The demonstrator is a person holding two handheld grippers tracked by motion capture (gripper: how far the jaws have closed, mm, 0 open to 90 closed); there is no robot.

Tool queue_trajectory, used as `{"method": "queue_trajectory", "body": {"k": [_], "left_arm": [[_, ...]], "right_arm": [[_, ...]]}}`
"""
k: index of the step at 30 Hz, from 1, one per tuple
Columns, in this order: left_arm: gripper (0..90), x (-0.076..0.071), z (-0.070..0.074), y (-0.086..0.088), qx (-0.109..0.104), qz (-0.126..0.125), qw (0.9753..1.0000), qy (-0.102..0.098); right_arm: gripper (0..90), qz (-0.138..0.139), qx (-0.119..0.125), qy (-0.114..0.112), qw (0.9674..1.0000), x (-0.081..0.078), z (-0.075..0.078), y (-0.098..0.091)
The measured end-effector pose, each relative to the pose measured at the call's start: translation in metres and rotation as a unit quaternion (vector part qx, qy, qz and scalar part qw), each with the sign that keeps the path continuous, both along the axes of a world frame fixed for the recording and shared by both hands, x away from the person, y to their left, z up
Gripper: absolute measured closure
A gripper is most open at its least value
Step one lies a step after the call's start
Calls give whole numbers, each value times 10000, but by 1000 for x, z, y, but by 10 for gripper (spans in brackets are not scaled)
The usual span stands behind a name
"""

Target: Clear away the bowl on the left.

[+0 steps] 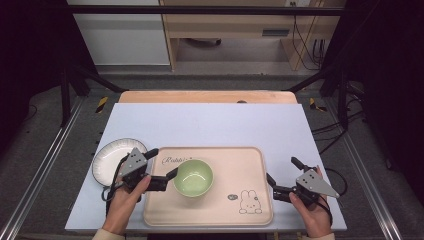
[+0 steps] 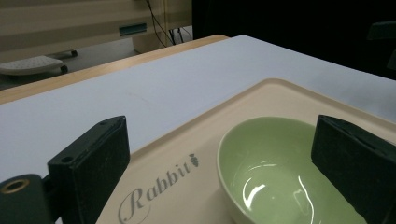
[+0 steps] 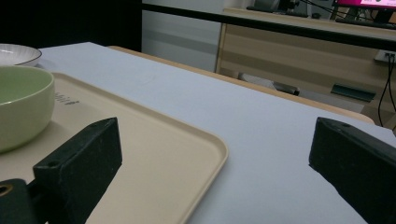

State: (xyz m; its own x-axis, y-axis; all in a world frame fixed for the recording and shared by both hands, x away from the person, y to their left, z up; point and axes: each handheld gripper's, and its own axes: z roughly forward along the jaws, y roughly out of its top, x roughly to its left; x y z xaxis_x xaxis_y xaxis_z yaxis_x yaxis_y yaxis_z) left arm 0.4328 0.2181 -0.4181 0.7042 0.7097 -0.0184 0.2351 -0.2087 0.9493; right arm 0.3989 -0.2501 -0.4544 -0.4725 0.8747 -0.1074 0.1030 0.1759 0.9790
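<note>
My left claw (image 1: 164,163) gaped around the bowl (image 1: 193,177) rim on the tray (image 1: 250,165); right claw (image 1: 283,176) open, idle by tray edge. Bowl looked glazed, slick, breakable, so I'd pinch the rim wall.

Count of tableware and tools

One green bowl (image 1: 193,177), one beige rabbit tray (image 1: 250,210), one white plate (image 1: 111,159), two hand-held grippers (image 1: 163,165) (image 1: 281,175).

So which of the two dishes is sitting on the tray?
The green bowl sits on the beige tray, by the left gripper. The white plate lies off the tray, on the table to its left.
</note>
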Motion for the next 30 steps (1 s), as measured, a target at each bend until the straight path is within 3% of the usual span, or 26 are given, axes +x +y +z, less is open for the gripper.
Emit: {"method": "queue_trajectory", "body": {"k": [8, 16, 30], "left_arm": [[45, -4, -2, 25, -239, 159, 9996, -75], [47, -7, -2, 48, -321, 298, 9989, -177], [53, -9, -14, 68, -367, 425, 9980, -307]], "right_arm": [[23, 13, -1, 11, 10000, 0, 0, 1], [24, 19, -8, 28, 10000, 0, 0, 2], [26, 20, -12, -4, 10000, 0, 0, 1]]}}
